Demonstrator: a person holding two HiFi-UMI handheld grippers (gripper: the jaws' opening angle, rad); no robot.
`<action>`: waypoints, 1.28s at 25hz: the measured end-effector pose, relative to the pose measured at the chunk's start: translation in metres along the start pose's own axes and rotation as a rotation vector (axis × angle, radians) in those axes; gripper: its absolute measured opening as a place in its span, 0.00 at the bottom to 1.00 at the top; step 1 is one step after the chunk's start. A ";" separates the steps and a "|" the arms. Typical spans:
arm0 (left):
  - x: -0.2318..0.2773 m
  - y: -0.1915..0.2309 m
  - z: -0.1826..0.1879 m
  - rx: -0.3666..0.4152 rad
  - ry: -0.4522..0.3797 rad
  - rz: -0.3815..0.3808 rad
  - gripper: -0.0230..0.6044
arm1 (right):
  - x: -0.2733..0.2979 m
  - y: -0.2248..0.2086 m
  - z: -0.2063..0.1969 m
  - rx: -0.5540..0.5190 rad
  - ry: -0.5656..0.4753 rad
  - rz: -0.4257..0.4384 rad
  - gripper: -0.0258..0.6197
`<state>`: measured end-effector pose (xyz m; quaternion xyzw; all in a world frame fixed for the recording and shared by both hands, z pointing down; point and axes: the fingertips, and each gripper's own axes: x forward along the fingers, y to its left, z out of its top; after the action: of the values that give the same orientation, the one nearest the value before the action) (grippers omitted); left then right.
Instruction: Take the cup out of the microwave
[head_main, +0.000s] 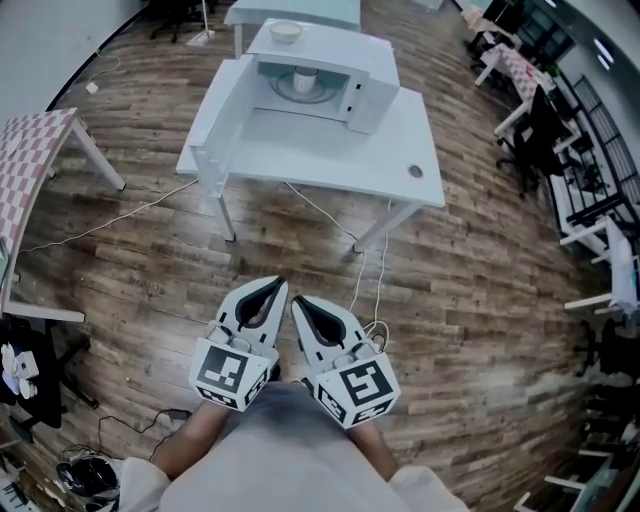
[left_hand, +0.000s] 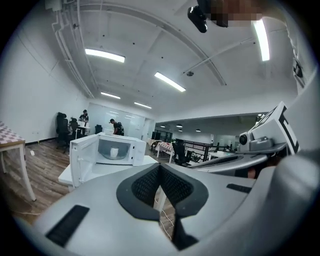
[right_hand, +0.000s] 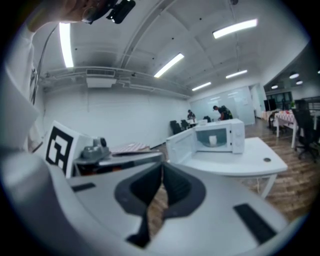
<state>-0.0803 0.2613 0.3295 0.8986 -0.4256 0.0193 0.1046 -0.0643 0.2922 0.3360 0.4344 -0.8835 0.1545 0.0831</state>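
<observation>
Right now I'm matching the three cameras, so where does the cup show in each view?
Head view: top centre, the cup stands inside the open microwave.
Left gripper view: left of centre, mid-height, the cup shows small in the cavity.
Right gripper view: right of centre, mid-height, the cup is again in the cavity.
Shared landmark: the white microwave, open in all three views.

Large open-plan office, wood-plank floor (head_main: 480, 290), white desks (head_main: 400, 150), black swivel chairs (left_hand: 61, 129), long ceiling strip lights (left_hand: 105, 55), people at distant workstations.
</observation>
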 end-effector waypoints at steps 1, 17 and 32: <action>0.001 0.001 0.003 0.016 -0.004 -0.003 0.05 | 0.003 0.001 0.003 -0.002 -0.004 -0.003 0.08; 0.006 0.029 -0.013 -0.037 0.042 -0.067 0.05 | 0.036 0.006 -0.002 0.012 0.008 -0.073 0.07; 0.020 0.053 -0.006 -0.042 0.054 -0.059 0.05 | 0.061 -0.002 0.009 0.006 0.014 -0.059 0.07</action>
<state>-0.1078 0.2147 0.3467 0.9075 -0.3965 0.0315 0.1353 -0.1004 0.2424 0.3454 0.4592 -0.8693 0.1576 0.0922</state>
